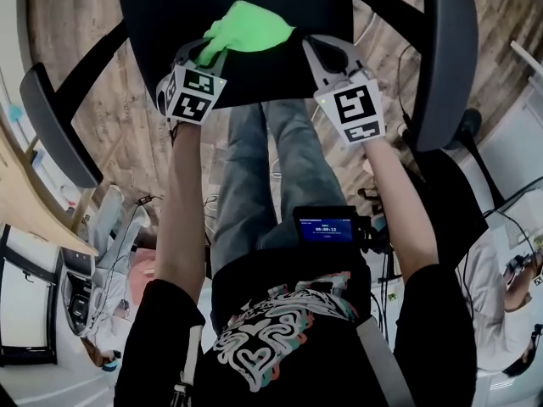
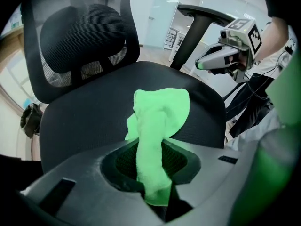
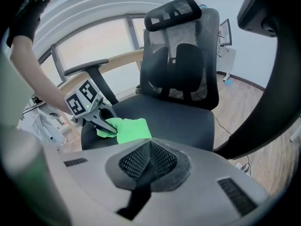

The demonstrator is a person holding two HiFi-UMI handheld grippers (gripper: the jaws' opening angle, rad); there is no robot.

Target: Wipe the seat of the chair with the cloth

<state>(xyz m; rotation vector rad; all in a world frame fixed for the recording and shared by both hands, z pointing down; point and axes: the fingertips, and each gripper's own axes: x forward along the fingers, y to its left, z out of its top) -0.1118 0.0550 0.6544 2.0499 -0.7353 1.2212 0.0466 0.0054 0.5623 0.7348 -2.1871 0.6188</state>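
A bright green cloth (image 1: 248,25) lies bunched on the black chair seat (image 1: 170,7), near its front edge. My left gripper (image 1: 206,56) is shut on the cloth's near end. In the left gripper view the cloth (image 2: 161,111) runs from between the closed jaws of that gripper (image 2: 153,175) out onto the seat (image 2: 80,121). My right gripper (image 1: 322,51) hovers over the seat's front edge, just right of the cloth and apart from it. In its own view the right gripper (image 3: 149,149) is shut with nothing in it. That view has the cloth (image 3: 130,129) and the left gripper (image 3: 99,120) ahead to the left.
The chair's mesh backrest (image 3: 183,65) rises behind the seat (image 3: 183,121). Armrests (image 1: 53,125) (image 1: 447,58) flank the seat on both sides. The person's legs (image 1: 271,176) stand close to the seat's front. Cables lie on the wood floor (image 1: 127,134).
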